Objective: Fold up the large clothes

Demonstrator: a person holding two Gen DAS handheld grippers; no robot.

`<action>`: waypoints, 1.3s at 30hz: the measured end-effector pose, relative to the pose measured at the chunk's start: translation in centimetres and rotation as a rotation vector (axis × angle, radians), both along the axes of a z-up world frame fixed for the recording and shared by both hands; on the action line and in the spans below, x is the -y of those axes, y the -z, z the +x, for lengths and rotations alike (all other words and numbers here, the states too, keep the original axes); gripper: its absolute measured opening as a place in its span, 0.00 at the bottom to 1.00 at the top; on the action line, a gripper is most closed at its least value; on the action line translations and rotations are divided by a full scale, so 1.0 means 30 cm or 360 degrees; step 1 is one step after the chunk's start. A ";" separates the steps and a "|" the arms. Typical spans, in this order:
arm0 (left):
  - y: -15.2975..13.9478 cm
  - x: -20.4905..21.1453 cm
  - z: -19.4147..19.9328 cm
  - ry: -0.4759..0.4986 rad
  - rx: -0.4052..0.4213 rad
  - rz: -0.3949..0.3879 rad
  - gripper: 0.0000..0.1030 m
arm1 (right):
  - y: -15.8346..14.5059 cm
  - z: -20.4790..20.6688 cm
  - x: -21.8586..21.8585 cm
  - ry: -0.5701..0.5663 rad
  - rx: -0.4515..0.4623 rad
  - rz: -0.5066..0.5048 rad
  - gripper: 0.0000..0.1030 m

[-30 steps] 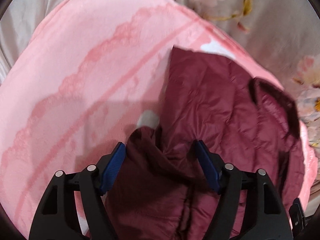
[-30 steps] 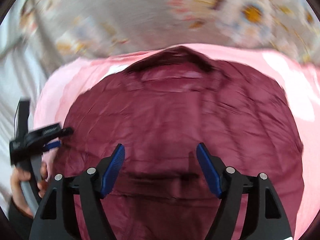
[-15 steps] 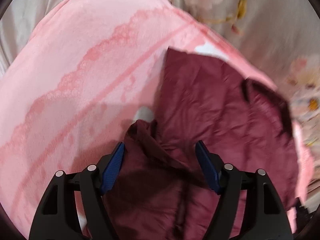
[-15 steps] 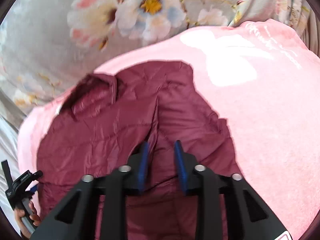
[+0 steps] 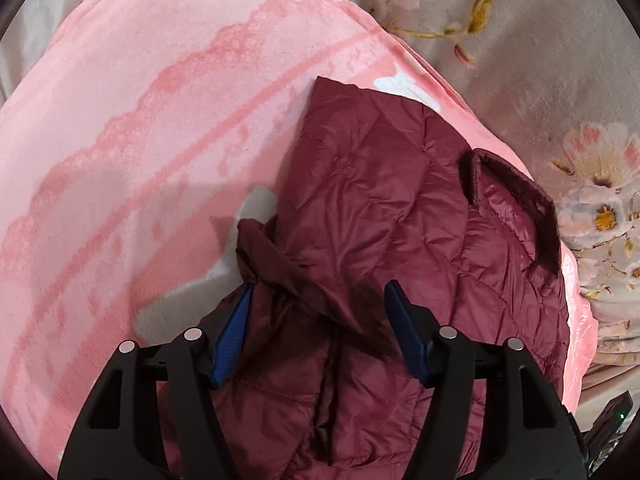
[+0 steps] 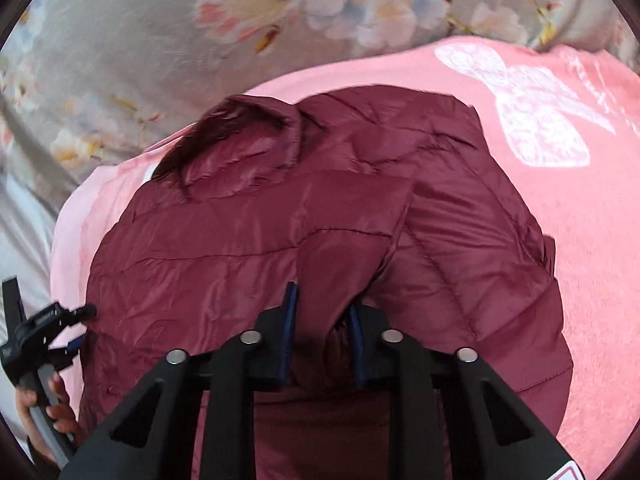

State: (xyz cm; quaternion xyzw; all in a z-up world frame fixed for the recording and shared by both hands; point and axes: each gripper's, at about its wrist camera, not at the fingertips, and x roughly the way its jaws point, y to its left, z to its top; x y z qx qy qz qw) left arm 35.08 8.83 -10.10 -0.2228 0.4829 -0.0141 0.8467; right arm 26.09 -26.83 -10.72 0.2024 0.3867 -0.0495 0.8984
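Note:
A maroon quilted puffer jacket (image 5: 384, 216) lies on a pink blanket (image 5: 140, 120); it also shows in the right wrist view (image 6: 224, 240). Its dark collar (image 5: 516, 200) points to the right in the left wrist view. My left gripper (image 5: 318, 320) is open, its blue pads on either side of a bunched fold of the jacket (image 5: 288, 272). My right gripper (image 6: 322, 320) is shut on a raised fold of the jacket (image 6: 344, 256) and holds it above the rest. The left gripper also shows at the left edge of the right wrist view (image 6: 44, 332).
The pink blanket (image 6: 592, 240) has a white bow print (image 6: 532, 112) and lies on a grey floral bed sheet (image 6: 160, 40). The sheet also runs along the right of the left wrist view (image 5: 560, 80).
My right gripper went from open above the jacket to shut on a fold of it, and has lifted that fold. My left gripper stayed open over the bunched fabric.

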 end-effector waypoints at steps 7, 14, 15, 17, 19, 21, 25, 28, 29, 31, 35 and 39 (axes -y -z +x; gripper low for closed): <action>-0.024 -0.062 -0.012 -0.0055 0.0015 -0.0122 0.04 | -0.114 -0.088 -0.007 -0.0068 0.0155 0.0048 0.04; -0.051 -0.066 -0.100 0.0025 0.0085 0.0028 0.02 | -0.021 -0.106 0.007 -0.0109 0.0016 0.0006 0.04; -0.035 -0.051 -0.093 0.0025 0.0072 0.0068 0.02 | 0.019 -0.097 0.004 -0.0103 -0.0026 -0.0001 0.04; 0.000 -0.045 -0.094 0.0029 0.0052 0.0107 0.02 | 0.073 -0.087 -0.003 -0.0092 -0.0073 -0.0014 0.04; 0.015 -0.036 -0.091 0.0029 0.0054 0.0135 0.02 | 0.108 -0.080 -0.005 -0.0089 -0.0085 -0.0004 0.04; 0.023 -0.025 -0.084 0.0041 0.0052 0.0169 0.02 | 0.118 -0.076 -0.006 -0.0091 -0.0084 -0.0017 0.04; 0.021 0.005 -0.084 0.0084 0.0067 0.0298 0.06 | 0.094 -0.092 -0.005 -0.0077 -0.0086 -0.0052 0.09; -0.035 -0.012 -0.134 0.0082 0.0115 0.0379 0.27 | 0.021 -0.166 0.018 0.0055 -0.0028 -0.0142 0.30; -0.063 -0.023 -0.155 0.0063 0.0145 0.0415 0.32 | -0.016 -0.200 0.032 0.0120 0.0019 -0.0197 0.38; -0.139 -0.040 -0.188 0.0029 0.0251 0.0474 0.37 | -0.074 -0.236 0.042 0.0197 0.0086 -0.0294 0.40; -0.249 0.044 -0.150 0.0135 0.0357 0.0414 0.37 | -0.126 -0.154 -0.019 0.0026 0.0129 -0.0262 0.24; -0.203 0.238 -0.065 0.0319 0.0311 0.0423 0.37 | -0.057 -0.032 -0.109 -0.0122 0.0050 -0.0292 0.07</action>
